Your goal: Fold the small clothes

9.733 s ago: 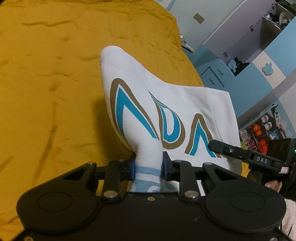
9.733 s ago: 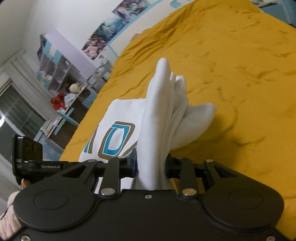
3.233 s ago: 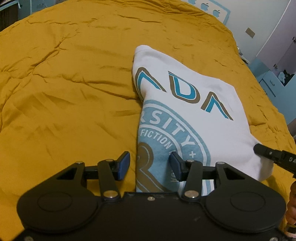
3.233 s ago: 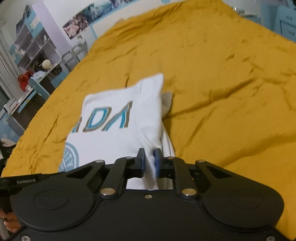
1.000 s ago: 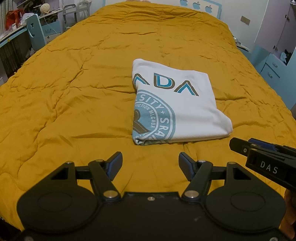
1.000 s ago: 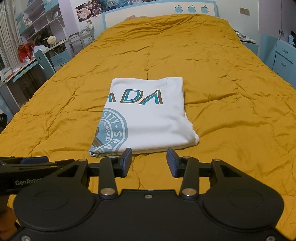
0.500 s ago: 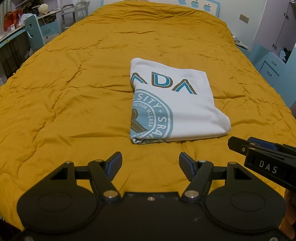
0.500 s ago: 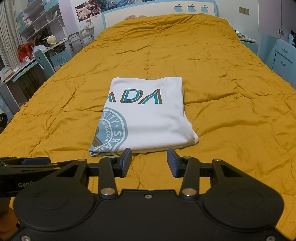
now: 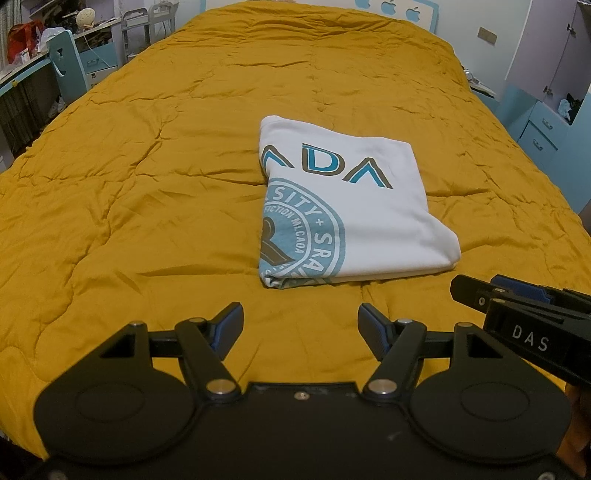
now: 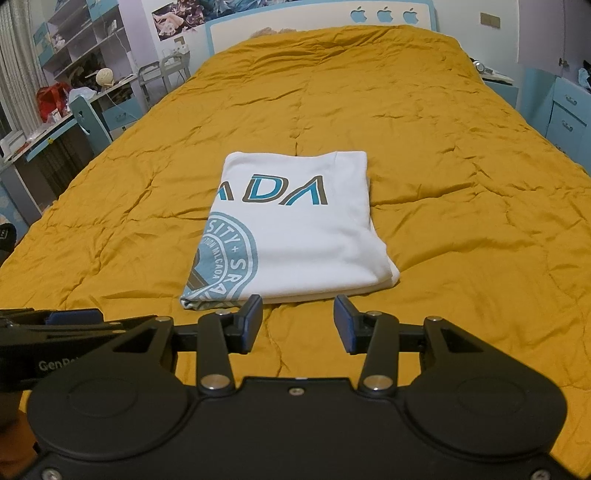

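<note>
Mustard-yellow quilt (image 9: 147, 192) covers the whole bed, wrinkled in many places, and on its middle lies a white T-shirt (image 9: 369, 221) folded into a flat rectangle, with blue and brown letters and a round blue print facing up. Both grippers hang above the near part of the bed, a little apart from the shirt, and touch nothing.

From the left wrist view, the left gripper (image 9: 301, 325) has its jaws spread wide, with only quilt between them. At the right edge of this view the tip of the right gripper (image 9: 517, 302) comes in from the side.

From the right wrist view, the right gripper (image 10: 298, 323) is spread less wide, also empty, just in front of the near edge of the shirt (image 10: 295, 236). Only this view shows the headboard (image 10: 295, 18) with three blue apple shapes in full, and shelves (image 10: 81, 40) with a desk (image 10: 48, 136) on the left side.
</note>
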